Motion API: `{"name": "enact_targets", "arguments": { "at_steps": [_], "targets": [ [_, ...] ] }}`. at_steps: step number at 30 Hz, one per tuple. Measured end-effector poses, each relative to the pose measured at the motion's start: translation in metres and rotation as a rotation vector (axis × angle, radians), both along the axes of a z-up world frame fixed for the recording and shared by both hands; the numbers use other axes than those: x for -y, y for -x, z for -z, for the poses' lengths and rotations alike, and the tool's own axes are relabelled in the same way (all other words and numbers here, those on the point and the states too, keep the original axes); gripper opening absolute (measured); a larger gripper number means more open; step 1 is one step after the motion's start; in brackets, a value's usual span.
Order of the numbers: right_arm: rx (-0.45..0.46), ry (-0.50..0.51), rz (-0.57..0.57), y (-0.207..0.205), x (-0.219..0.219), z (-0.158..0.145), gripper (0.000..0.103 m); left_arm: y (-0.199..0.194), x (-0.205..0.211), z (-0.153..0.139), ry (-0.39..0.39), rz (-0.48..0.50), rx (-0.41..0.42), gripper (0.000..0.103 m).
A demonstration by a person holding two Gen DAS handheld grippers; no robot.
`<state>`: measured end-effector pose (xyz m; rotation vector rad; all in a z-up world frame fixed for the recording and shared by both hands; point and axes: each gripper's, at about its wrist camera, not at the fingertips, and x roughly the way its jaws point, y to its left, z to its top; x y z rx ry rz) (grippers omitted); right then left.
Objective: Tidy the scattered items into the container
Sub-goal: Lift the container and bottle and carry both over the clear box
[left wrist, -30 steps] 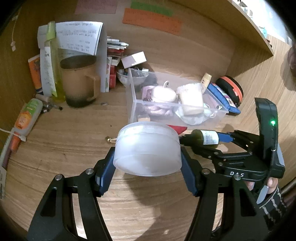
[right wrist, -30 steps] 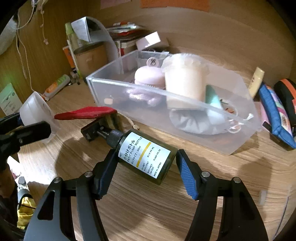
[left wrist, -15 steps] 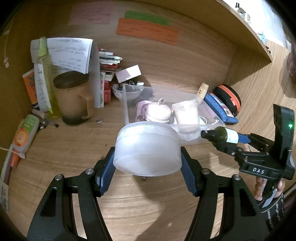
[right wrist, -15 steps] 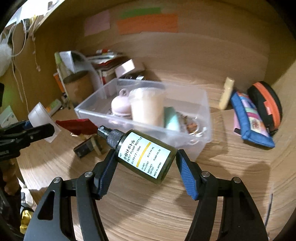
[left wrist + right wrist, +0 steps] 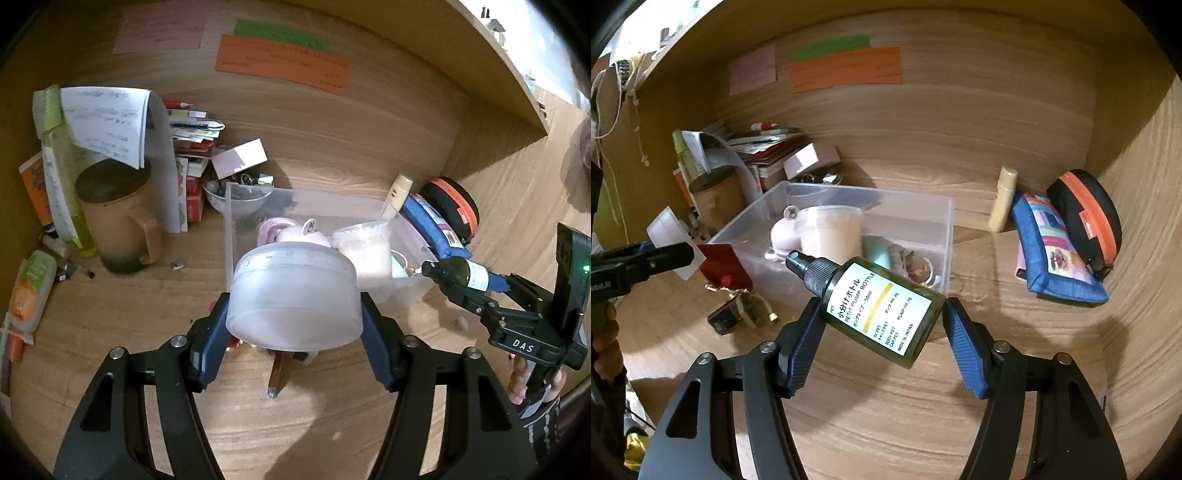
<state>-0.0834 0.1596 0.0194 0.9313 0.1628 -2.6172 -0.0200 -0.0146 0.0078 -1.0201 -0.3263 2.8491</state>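
Note:
My left gripper (image 5: 293, 318) is shut on a frosted white round jar (image 5: 295, 291), held in the air just in front of the clear plastic container (image 5: 231, 221). My right gripper (image 5: 882, 318) is shut on a green pump bottle (image 5: 882, 302) with a white label, black cap pointing up-left, above the desk near the container (image 5: 945, 236). In the left wrist view the bottle (image 5: 452, 271) hangs by the box's right end. The box holds a pink puff, a pale cup and small trinkets. A red pouch (image 5: 720, 262) and a small black and gold item (image 5: 727, 317) lie on the desk in front of it.
A brown mug (image 5: 118, 229), papers, books and a small glass bowl (image 5: 240, 199) crowd the back left. A blue pouch (image 5: 1052, 251), a black and orange case (image 5: 1086, 210) and a beige tube (image 5: 1003, 199) lie to the right. An orange-green tube (image 5: 29, 291) lies far left.
Both grippers have risen and drawn back with their loads, so the desk and box look farther below. The right gripper has tilted, and more of the back wall shows.

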Motion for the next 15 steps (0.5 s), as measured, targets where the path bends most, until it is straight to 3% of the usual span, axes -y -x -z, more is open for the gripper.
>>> {"name": "enact_targets", "arguments": {
  "at_steps": [15],
  "targets": [
    [0.021, 0.006, -0.004, 0.036, 0.003, 0.007, 0.062, 0.037, 0.002, 0.0, -0.005, 0.012, 0.015, 0.065]
  ]
}}
